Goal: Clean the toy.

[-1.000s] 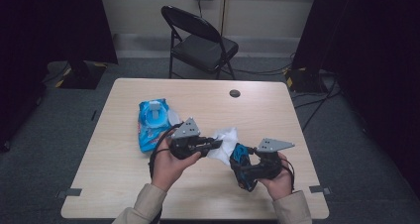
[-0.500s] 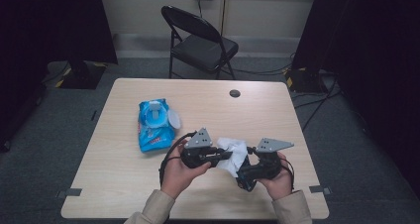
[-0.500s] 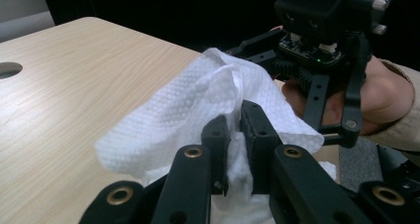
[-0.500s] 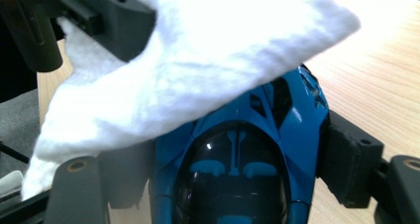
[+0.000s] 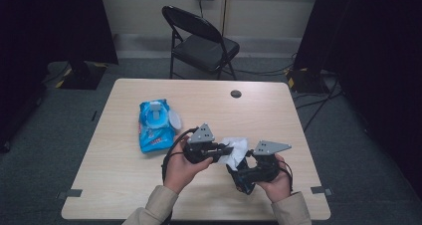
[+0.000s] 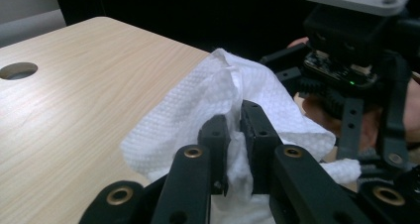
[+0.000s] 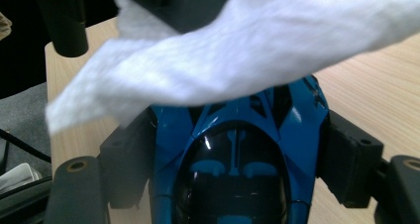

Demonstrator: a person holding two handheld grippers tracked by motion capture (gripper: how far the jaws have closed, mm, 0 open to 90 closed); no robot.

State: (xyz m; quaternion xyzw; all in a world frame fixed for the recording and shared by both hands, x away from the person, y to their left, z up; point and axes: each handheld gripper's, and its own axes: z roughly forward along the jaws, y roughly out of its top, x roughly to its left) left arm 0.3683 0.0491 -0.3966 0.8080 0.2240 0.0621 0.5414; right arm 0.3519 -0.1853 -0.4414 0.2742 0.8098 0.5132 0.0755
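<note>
From above, the person's two hands meet over the near right part of the table (image 5: 124,165). The left gripper (image 5: 225,150) pinches a white wipe (image 5: 236,149) and holds it against the blue toy car (image 5: 238,172) clamped in the right gripper (image 5: 245,171). A blue pack of wipes (image 5: 155,126) lies to the left, well apart from the hands, its lid flipped open. A folding chair (image 5: 201,42) stands beyond the far edge.

In the left gripper view, the jaws are pressed together on a fold of the wipe (image 6: 218,105), which bunches up between and above them. The right gripper (image 6: 366,85) sits just behind the wipe.

In the right gripper view, the jaws stand wide, squeezing the toy car (image 7: 237,154) by its two sides. The wipe (image 7: 237,55) drapes across the car's far end, touching it.
</note>
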